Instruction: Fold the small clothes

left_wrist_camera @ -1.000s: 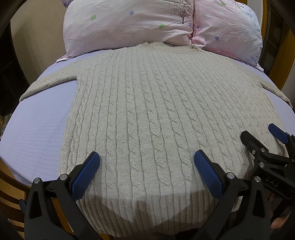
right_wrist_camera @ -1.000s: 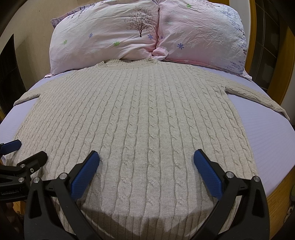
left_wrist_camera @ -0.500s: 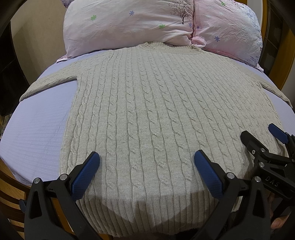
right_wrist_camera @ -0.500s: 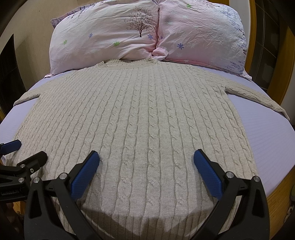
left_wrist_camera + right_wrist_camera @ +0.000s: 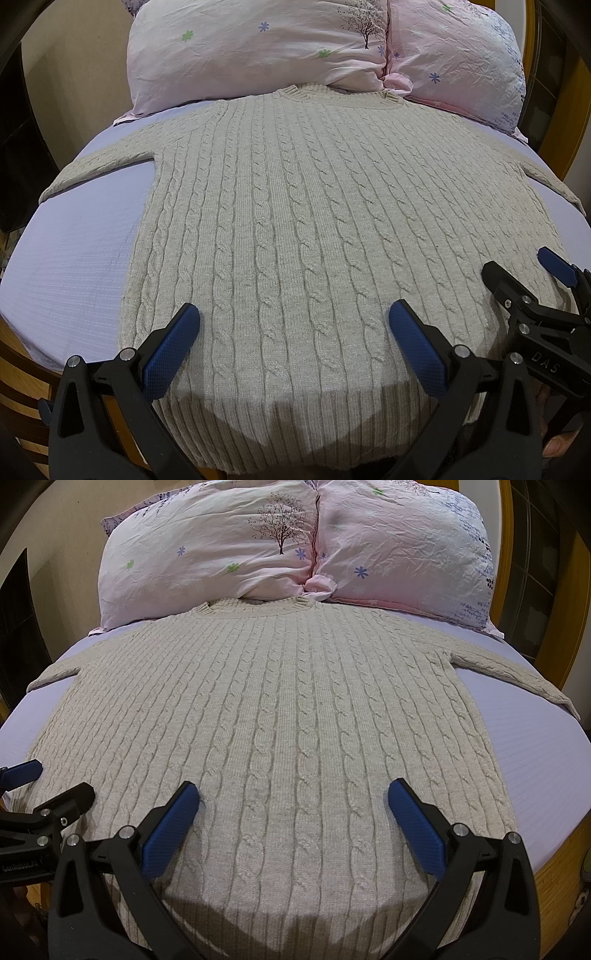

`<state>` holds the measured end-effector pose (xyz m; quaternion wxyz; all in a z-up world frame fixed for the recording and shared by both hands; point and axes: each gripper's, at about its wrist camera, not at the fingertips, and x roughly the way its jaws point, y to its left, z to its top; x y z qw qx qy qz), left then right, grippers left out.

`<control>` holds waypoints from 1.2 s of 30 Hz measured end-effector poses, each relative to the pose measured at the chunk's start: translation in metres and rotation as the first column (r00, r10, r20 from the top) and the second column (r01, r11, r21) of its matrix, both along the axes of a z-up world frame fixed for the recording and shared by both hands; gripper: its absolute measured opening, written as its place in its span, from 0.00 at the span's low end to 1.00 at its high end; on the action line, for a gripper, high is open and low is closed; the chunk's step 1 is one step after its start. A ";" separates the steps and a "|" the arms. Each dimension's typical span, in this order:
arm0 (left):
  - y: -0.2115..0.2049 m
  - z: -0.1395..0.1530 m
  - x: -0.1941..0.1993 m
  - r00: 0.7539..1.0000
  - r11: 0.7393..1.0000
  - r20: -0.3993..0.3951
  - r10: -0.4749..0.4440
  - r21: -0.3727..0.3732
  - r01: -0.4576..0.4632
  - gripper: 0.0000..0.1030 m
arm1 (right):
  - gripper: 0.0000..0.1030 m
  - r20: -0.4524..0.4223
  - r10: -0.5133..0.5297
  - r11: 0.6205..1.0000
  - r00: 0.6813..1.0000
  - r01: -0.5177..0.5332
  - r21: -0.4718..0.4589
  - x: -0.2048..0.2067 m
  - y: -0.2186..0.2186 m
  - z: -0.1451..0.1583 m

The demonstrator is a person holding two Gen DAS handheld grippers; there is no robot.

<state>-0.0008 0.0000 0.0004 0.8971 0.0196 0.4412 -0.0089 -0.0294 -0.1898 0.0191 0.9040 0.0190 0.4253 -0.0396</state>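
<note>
Nothing is moving since before. Both the left gripper (image 5: 291, 343) and right gripper (image 5: 291, 823) are waiting wide open, holding nothing, over the sweater (image 5: 314, 229) lying flat on the bed (image 5: 74, 266). Next, maybe grabbing its near edge.

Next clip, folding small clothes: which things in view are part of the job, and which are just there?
Part of the job:
cable-knit sweater, spread flat
left gripper, open
right gripper, open

Just there:
two pink pillows
lilac bedsheet
wooden bed frame
</note>
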 end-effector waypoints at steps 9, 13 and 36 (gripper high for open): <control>0.000 0.000 0.000 1.000 1.000 0.002 -0.002 0.002 0.002 0.99 | 0.98 0.019 0.015 1.000 1.000 -0.015 -0.003 -0.003 -0.003 0.002; -0.002 0.002 -0.002 1.000 1.000 0.024 -0.014 0.004 0.014 0.99 | 0.98 0.078 0.115 0.990 0.990 -0.121 0.072 -0.009 -0.022 0.012; 0.114 0.057 0.040 0.908 0.978 0.397 0.138 -0.198 -0.062 0.99 | 0.47 -0.160 -0.848 0.424 0.506 0.827 0.368 0.062 -0.471 0.019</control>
